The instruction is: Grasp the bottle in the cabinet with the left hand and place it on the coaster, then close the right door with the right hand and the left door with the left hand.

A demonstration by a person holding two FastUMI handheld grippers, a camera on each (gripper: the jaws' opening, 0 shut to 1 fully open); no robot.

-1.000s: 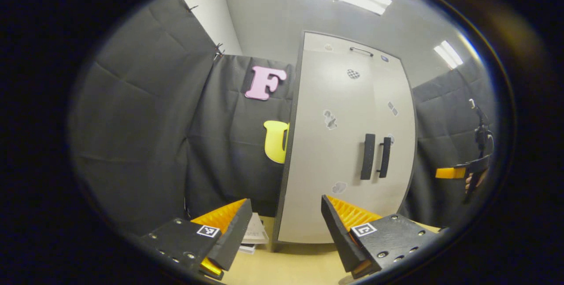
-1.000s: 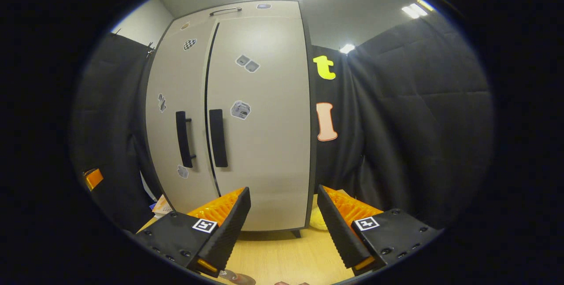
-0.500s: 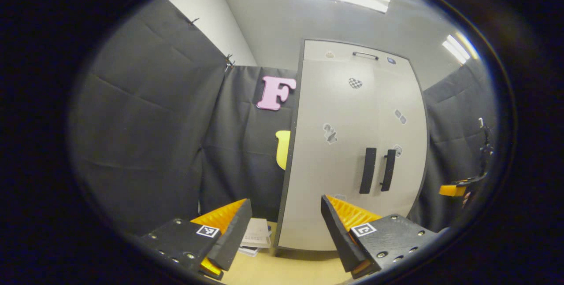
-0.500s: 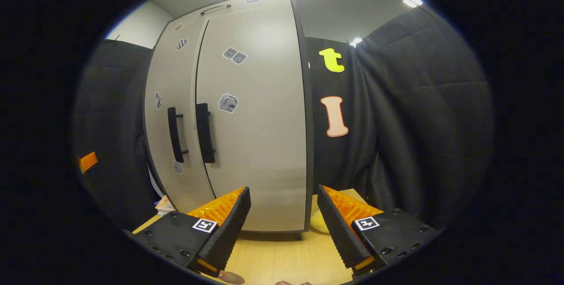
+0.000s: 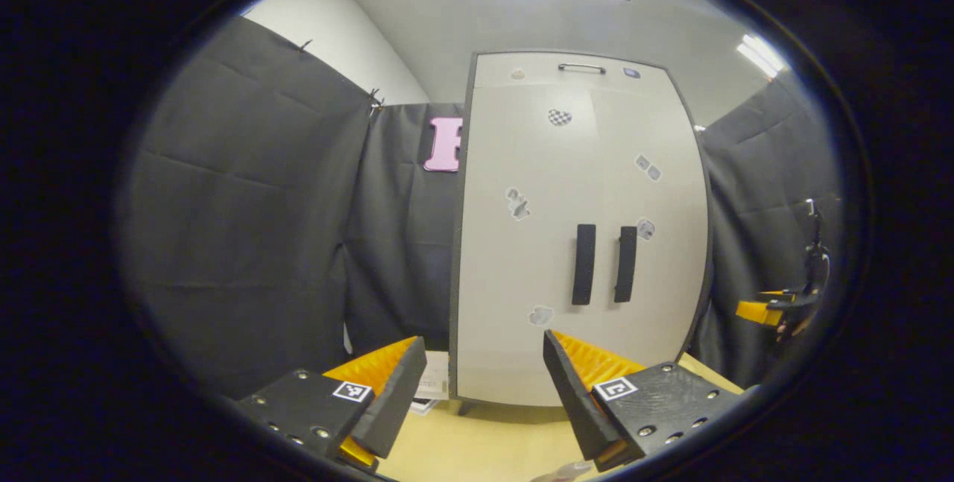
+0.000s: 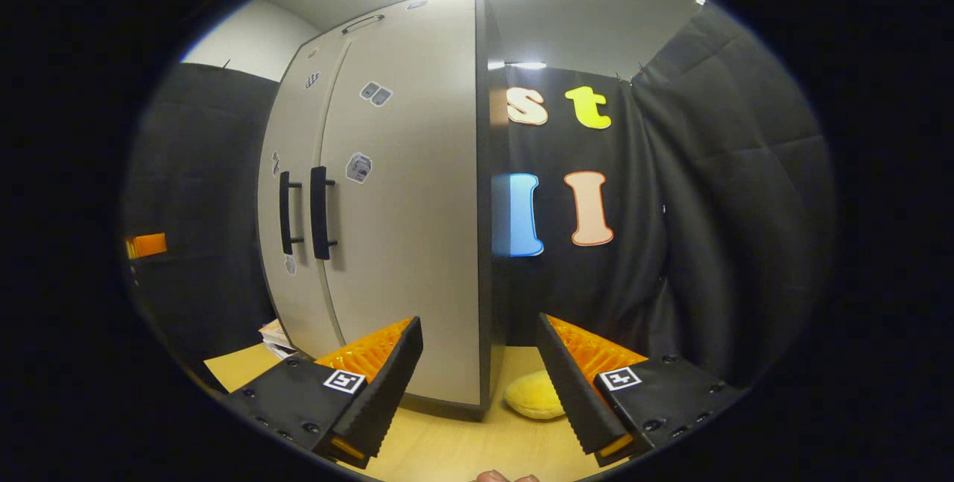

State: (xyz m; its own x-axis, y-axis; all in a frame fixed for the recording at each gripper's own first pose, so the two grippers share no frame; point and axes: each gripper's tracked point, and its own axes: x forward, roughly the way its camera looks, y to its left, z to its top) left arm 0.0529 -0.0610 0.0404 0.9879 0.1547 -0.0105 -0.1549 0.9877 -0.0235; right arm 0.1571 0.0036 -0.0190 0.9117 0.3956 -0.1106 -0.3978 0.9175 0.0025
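The pale grey cabinet stands on the wooden table with both doors shut, its two dark handles side by side. My left gripper is open and holds nothing, well short of the left door. In the right gripper view the cabinet is seen from its right corner, handles at the left. My right gripper is open with nothing in it, near the cabinet's right front corner. What is inside the cabinet is hidden.
A yellow soft thing lies on the table beside the cabinet's right side. A stack of papers lies by its left foot. The right gripper shows far right in the left gripper view, the left gripper far left in the right gripper view.
The left gripper view has swung so the cabinet sits nearer the middle. The right gripper has moved right, bringing the cabinet's side edge into sight. Doors stay shut, both grippers stay open.
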